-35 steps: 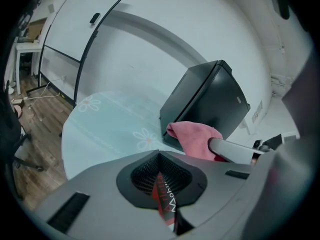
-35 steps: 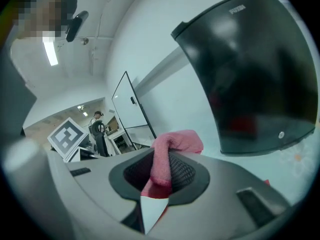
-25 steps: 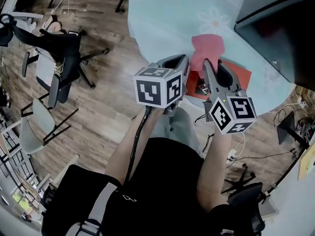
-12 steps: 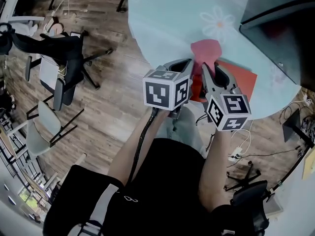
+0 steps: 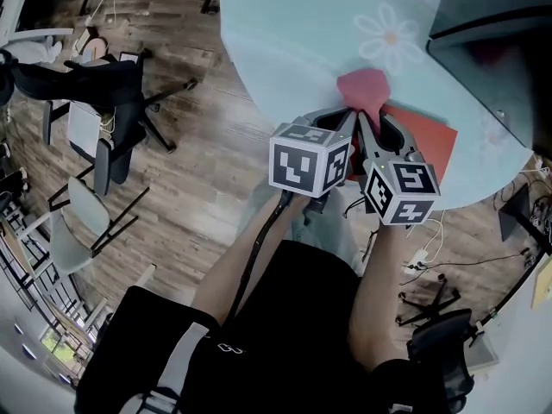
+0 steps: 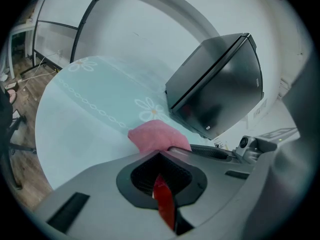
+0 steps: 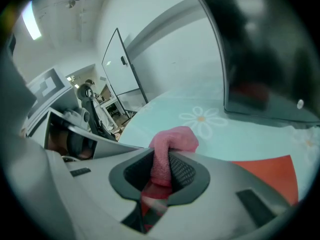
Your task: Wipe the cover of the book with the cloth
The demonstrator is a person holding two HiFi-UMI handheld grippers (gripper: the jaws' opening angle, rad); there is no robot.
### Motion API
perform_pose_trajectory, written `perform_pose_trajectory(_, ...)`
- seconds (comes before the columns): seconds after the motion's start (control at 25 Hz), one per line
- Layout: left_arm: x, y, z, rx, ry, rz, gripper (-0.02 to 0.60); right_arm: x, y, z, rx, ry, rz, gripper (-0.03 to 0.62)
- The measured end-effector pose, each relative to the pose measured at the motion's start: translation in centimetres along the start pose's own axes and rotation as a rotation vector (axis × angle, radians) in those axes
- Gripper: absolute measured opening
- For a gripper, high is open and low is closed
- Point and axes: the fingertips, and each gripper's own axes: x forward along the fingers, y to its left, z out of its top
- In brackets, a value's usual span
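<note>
Your left hand-held gripper (image 5: pixel 344 128) is clamped on the book (image 5: pixel 424 141) at its near left edge. In the left gripper view, a thin red strip of the book shows between the closed jaws.

Your right hand-held gripper (image 5: pixel 366 133) has its jaws closed on the cloth (image 7: pixel 163 160). The pink fabric runs up between them and bunches out past the tips.

The two hand-held grippers sit side by side at the near edge of the counter (image 5: pixel 293 33), with their tips angled toward each other and close together.

The book lies flat at the counter's near right edge, its red cover facing up. Most of the cover is bare to the right of your right hand-held gripper. The cloth rests in a bunch over the book's far left corner and spills onto the counter's pale blue covering, just short of a printed daisy (image 5: pixel 390 37).

A black box (image 5: pixel 493 14) stands at the counter's far right edge, beyond the book. Off the counter to your left, a chair (image 5: pixel 108 80) stands on the wooden floor (image 5: pixel 198 171).
</note>
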Motion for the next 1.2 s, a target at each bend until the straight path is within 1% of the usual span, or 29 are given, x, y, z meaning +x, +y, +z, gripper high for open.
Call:
perform_pose_trajectory(0.12, 0.2, -0.1, -0.4, -0.007, 0.015, -0.005, 0.014, -0.2, -0.3, -0.4, 0.015, 0.006, -0.002, 0.077)
perform_pose_trajectory(0.24, 0.6, -0.4, -0.6, 0.004, 0.027, -0.007, 0.014, -0.5, -1.0, -0.6, 0.039, 0.001, -0.006, 0.077)
perform_pose_trajectory(0.68, 1.5, -1.1, -1.5, 0.025, 0.066, -0.024, 0.014, -1.9, -3.5, -1.4, 0.097, -0.013, -0.067, 0.077)
perform_pose_trajectory(0.92, 2.3, -2.6, -1.0, 0.044, 0.087, -0.059, 0.014, -3.1, -4.8, -1.5, 0.13, -0.015, -0.108, 0.077)
perform_pose_trajectory(1.12, 3.6, -3.4, -0.2, 0.035, 0.139, -0.11, 0.014, -3.2, -5.5, -1.8, 0.136, 0.029, -0.14, 0.077)
perform_pose_trajectory(1.2, 4.2, -3.3, 0.1, 0.034, 0.148, -0.115, 0.014, -3.5, -6.0, -2.0, 0.153, 0.027, -0.161, 0.077)
